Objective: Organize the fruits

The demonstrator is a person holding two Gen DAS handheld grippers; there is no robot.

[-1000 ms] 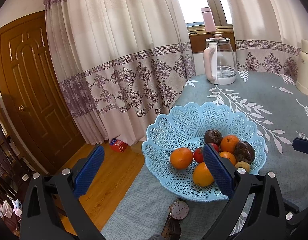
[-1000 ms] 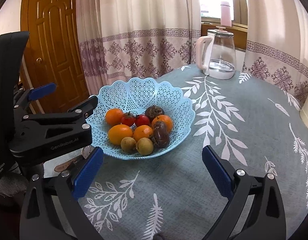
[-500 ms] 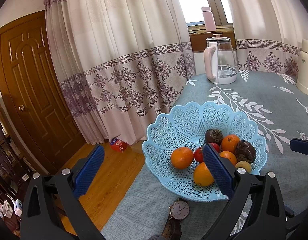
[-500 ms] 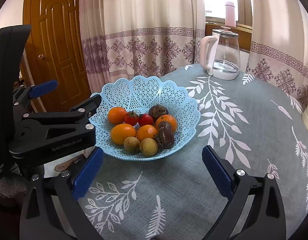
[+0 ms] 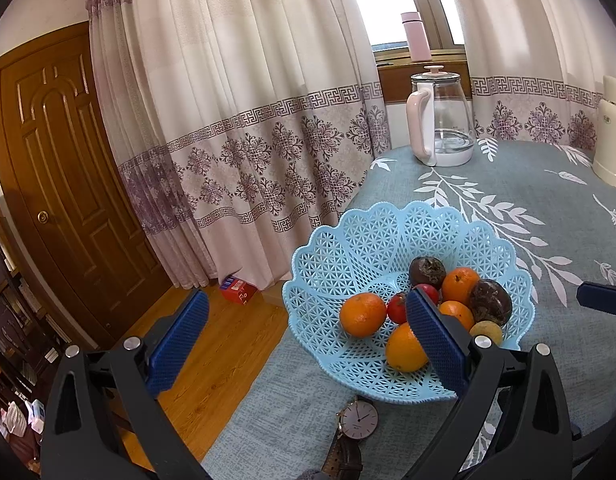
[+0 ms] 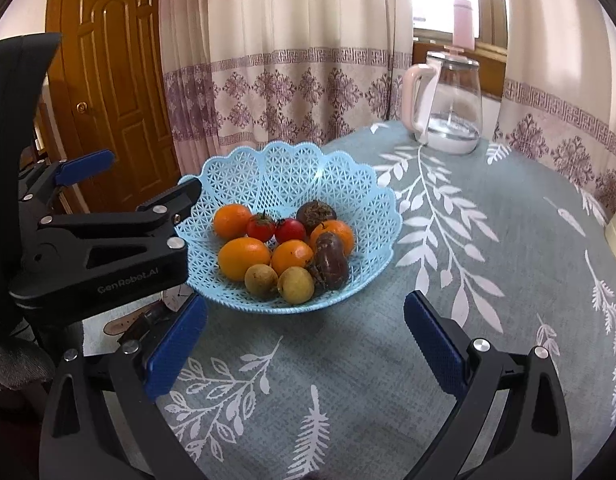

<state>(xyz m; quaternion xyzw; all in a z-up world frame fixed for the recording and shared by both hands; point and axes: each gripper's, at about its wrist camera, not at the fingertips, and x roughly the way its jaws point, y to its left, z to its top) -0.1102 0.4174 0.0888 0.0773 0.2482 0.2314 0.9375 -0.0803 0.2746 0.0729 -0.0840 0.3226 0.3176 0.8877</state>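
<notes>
A light blue lattice basket (image 5: 347, 248) (image 6: 284, 172) stands near the table's left edge. It holds several fruits: oranges (image 6: 244, 256), red tomatoes (image 6: 290, 230), dark brown wrinkled fruits (image 6: 329, 260) and small yellow-brown ones (image 6: 296, 284). My left gripper (image 5: 306, 300) hangs open and empty just short of the basket's near-left rim, and one of its fingers (image 6: 168, 208) reaches that rim in the right wrist view. My right gripper (image 6: 306, 304) is open and empty over the tablecloth in front of the basket.
A glass kettle with a pink handle (image 5: 439, 120) (image 6: 447, 108) stands at the table's far edge. A cream appliance (image 5: 611, 140) is at the right. A wristwatch (image 5: 357, 420) lies before the basket. Left of the table edge are floor, curtain and a door.
Almost nothing has moved. Both grippers stay open and empty. The right wrist view has drifted slightly, with the basket a little larger in it.
</notes>
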